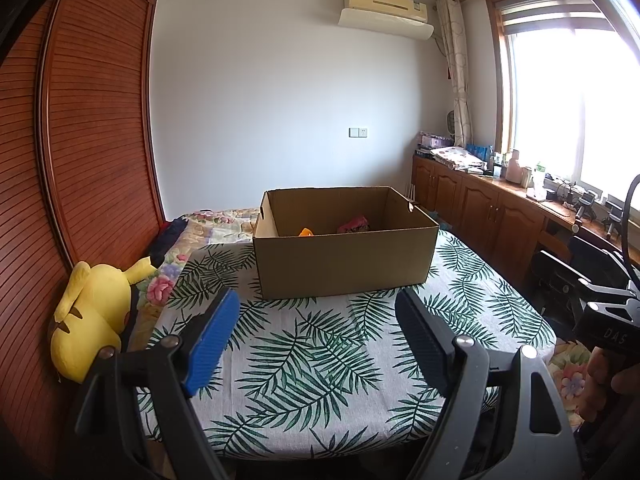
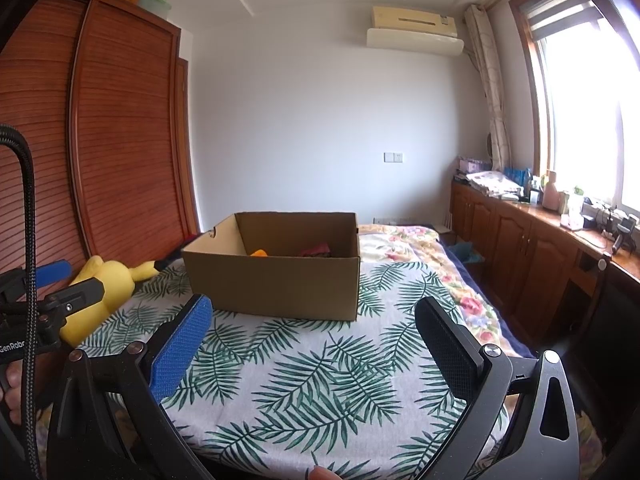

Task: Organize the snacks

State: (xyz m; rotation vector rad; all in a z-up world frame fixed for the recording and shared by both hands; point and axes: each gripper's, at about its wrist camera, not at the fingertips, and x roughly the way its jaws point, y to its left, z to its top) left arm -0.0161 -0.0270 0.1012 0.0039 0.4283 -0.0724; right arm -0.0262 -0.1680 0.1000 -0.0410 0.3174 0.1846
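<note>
An open cardboard box (image 1: 346, 256) holds what look like orange (image 1: 306, 232) and pink (image 1: 354, 225) snacks; both the left gripper (image 1: 316, 340) and the right gripper (image 2: 316, 348) have their fingers spread, empty.

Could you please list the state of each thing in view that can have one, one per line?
cardboard box: open-topped, upright on the leaf-print cloth.
orange snack: inside the box.
pink snack: inside the box.
left gripper: open, empty.
right gripper: open, empty.
yellow plush toy: lying beside the cloth.
wardrobe: closed.

Bed (image 1: 224, 220) carries leaf-print cloth (image 1: 320, 360); on the cloth, an open cardboard box (image 1: 344, 264); yellow plush toy (image 1: 92, 316) alongside.
</note>
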